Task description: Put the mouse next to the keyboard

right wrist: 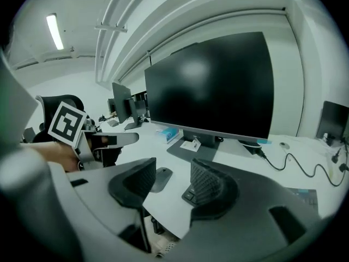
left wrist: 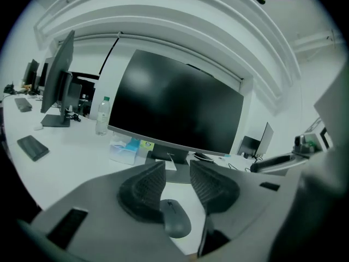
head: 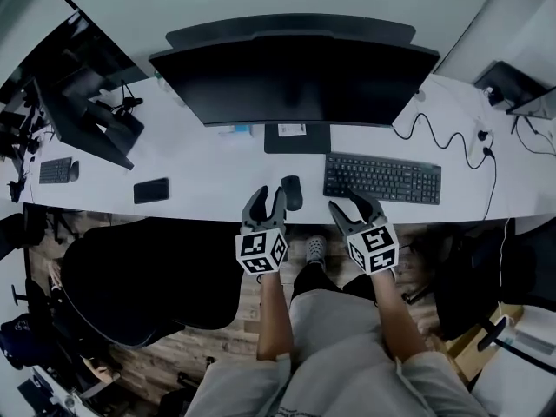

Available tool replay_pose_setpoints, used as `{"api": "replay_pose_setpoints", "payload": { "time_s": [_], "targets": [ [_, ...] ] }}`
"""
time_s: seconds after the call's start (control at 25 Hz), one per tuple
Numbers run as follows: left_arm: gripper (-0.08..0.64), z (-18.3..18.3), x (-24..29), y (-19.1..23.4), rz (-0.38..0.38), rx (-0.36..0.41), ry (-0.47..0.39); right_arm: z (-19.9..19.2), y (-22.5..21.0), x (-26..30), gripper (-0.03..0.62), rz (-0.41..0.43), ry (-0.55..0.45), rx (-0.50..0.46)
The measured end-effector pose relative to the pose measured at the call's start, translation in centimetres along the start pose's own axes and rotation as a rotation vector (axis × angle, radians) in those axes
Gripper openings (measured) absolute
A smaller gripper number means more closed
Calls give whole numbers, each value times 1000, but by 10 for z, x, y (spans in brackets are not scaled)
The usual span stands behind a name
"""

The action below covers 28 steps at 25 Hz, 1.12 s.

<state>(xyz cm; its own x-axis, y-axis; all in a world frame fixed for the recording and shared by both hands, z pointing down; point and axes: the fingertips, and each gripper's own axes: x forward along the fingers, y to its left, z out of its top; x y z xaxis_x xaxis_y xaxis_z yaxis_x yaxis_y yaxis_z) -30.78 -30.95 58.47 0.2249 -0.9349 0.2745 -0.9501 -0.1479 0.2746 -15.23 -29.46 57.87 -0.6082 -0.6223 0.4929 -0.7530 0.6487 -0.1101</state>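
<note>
Hovering my left hand-held gripper (head: 265,196), jaws apart, at the mouse (head: 292,192), unclamped; right hand-held gripper (head: 354,205) apart, empty. Risk: an off-centre pinch squirts the mouse off the worktop (head: 200,200) edge.

Cool dim cast, ceiling strip light (right wrist: 54,30) glowing, fisheye bending, black corners, foreground perhaps soft
</note>
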Motion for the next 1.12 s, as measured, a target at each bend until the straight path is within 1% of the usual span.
{"api": "replay_pose_setpoints", "payload": {
  "time_s": [0.08, 0.12, 0.2, 0.24, 0.36, 0.48, 0.56, 0.64, 0.72, 0.8, 0.96, 1.12],
  "targets": [
    [127, -3, -2, 6, 12, -18, -2, -2, 9, 15, 210, 26, 16, -11],
    [94, -4, -3, 9, 20, -24, -2, -3, 14, 23, 221, 39, 24, -19],
    [40, -7, -7, 15, 37, -18, 10, -6, 24, 40, 222, 61, 39, -19],
    [29, -9, -8, 17, 46, -6, 23, -8, 28, 49, 222, 71, 47, -10],
    [21, -17, -5, 18, 62, 43, 65, -18, 33, 73, 229, 73, 81, 2],
    [21, -19, 1, 25, 65, 76, 103, -28, 40, 102, 253, 66, 115, 26],
    [23, -23, 2, 30, 66, 79, 124, -40, 51, 117, 268, 80, 153, 58],
    [23, -26, 2, 34, 70, 62, 127, -53, 58, 131, 297, 86, 193, 84],
    [23, -29, 6, 38, 76, 48, 129, -63, 58, 144, 331, 63, 224, 94],
    [23, -33, 9, 43, 80, 42, 141, -71, 55, 155, 350, 13, 233, 106],
    [23, -43, 7, 51, 71, 46, 171, -84, 50, 164, 368, -98, 255, 112],
    [23, -46, 6, 61, 78, 36, 174, -90, 46, 170, 371, -159, 253, 128]
  ]
}}
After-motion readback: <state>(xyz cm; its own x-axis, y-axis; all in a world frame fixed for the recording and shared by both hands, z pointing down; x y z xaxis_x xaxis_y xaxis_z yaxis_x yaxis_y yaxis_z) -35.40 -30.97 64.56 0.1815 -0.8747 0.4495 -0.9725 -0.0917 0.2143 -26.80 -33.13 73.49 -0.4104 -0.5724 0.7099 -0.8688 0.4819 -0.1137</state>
